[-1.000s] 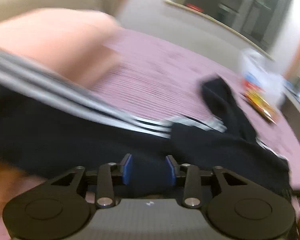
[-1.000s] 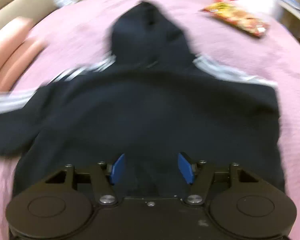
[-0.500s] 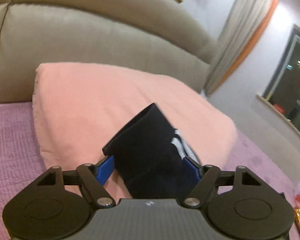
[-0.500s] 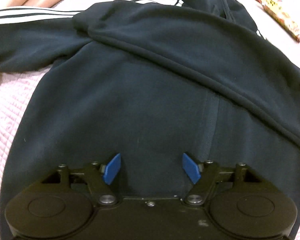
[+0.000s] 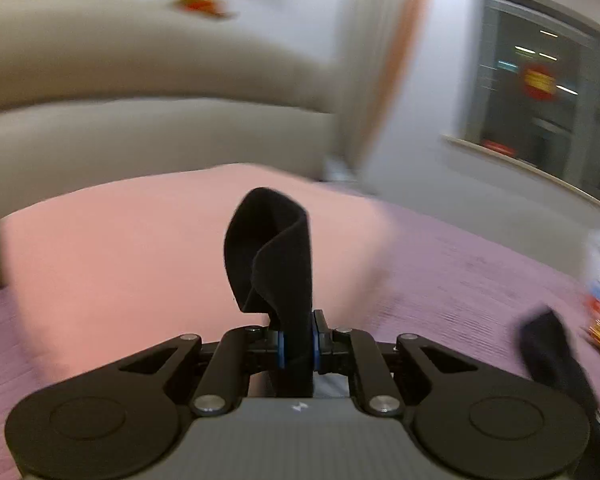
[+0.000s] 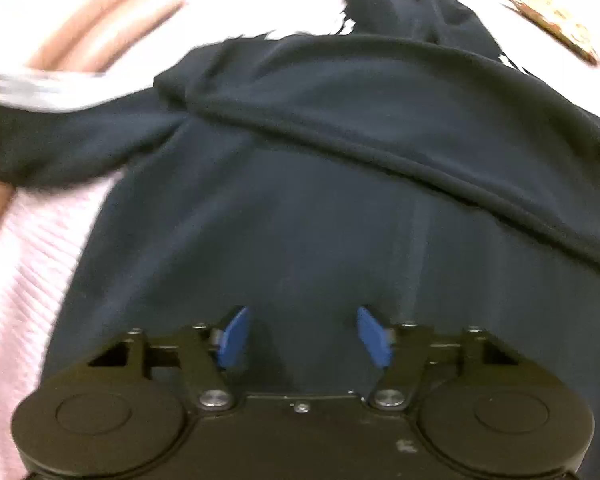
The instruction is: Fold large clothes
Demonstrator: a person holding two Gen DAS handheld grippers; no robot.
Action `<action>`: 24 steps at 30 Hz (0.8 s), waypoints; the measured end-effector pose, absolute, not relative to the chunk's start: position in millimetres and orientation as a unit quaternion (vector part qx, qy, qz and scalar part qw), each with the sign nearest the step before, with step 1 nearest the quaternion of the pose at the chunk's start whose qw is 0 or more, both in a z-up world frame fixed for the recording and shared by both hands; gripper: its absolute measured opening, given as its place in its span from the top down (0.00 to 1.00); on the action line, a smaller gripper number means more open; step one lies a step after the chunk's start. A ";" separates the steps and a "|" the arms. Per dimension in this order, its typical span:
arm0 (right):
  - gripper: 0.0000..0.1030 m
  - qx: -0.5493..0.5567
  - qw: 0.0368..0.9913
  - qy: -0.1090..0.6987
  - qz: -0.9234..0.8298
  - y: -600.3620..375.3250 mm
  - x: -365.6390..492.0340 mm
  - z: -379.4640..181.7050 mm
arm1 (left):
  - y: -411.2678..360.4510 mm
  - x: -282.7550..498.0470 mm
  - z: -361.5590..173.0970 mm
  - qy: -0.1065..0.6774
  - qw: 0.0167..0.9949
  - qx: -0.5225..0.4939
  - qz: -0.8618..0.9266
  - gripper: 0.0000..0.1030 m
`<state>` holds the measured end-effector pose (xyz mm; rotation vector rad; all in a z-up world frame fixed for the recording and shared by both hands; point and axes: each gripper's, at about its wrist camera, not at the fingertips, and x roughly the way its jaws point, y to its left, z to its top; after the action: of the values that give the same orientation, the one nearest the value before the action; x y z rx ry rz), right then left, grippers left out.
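Pink quilted bedding (image 5: pixel 460 264) fills the scene, with a peach pillow (image 5: pixel 120 248) against a beige padded headboard (image 5: pixel 140 128) in my left wrist view. Spread across that bed lies the dark navy hoodie (image 6: pixel 320 208), back up as far as I can judge, its hood (image 6: pixel 412 4) toward the far side and one sleeve with white stripes (image 6: pixel 32 92) running off to the left of the right wrist view. A long fold ridge (image 6: pixel 380 148) crosses the body diagonally. My right gripper (image 6: pixel 302 332) hovers over the lower body of the garment with its blue pads spread wide and nothing between them. My left gripper (image 5: pixel 299 344) is pressed together on a sleeve cuff (image 5: pixel 272 256), which stands up out of the jaws in a curled loop, clear of the pillow behind it. To do this step well, I would carry the cuff across the body low and steady, keeping the sleeve taut enough to lie flat, while the right gripper pins the cloth so the torso does not drag. A snack packet (image 6: pixel 552 20) lies beyond the hood, well apart.
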<state>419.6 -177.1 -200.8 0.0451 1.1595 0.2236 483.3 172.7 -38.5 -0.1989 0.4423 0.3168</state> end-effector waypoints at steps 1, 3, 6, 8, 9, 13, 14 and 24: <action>0.32 0.032 0.833 0.542 0.103 -184.8 416.1 -197.4 | 147.3 488.0 -38.5 0.221 0.963 -0.089 0.124 0.87; 0.32 0.051 0.841 0.531 0.094 -203.6 408.0 -189.3 | 93.2 498.7 -44.7 0.228 0.969 -0.073 0.056 0.87; 0.32 0.067 0.849 0.519 0.075 -234.5 398.3 -177.8 | 8.3 515.1 -60.4 0.238 0.970 -0.041 -0.033 0.87; 0.32 0.076 0.852 0.514 0.058 -256.3 393.8 -171.6 | -43.3 524.6 -68.3 0.240 0.965 -0.046 -0.099 0.87; 0.32 0.080 0.854 0.511 0.050 -266.1 391.8 -169.1 | -66.6 529.4 -72.8 0.242 0.960 -0.052 -0.129 0.87; 0.32 0.103 0.860 0.500 0.008 -305.5 383.8 -160.3 | -148.0 539.5 -86.5 0.248 0.937 -0.042 -0.243 0.54; 0.32 0.111 0.861 0.497 -0.001 -314.4 382.3 -159.4 | -160.7 537.9 -93.3 0.255 0.934 -0.033 -0.248 0.46; 0.22 0.157 0.876 0.456 -0.003 -340.6 412.2 -164.6 | -79.1 531.9 -169.6 0.393 0.910 -0.056 -0.119 0.40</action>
<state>412.2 -340.6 -164.6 0.3278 0.9524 -0.0062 531.9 -79.1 -169.6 -0.1158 0.8098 -0.2452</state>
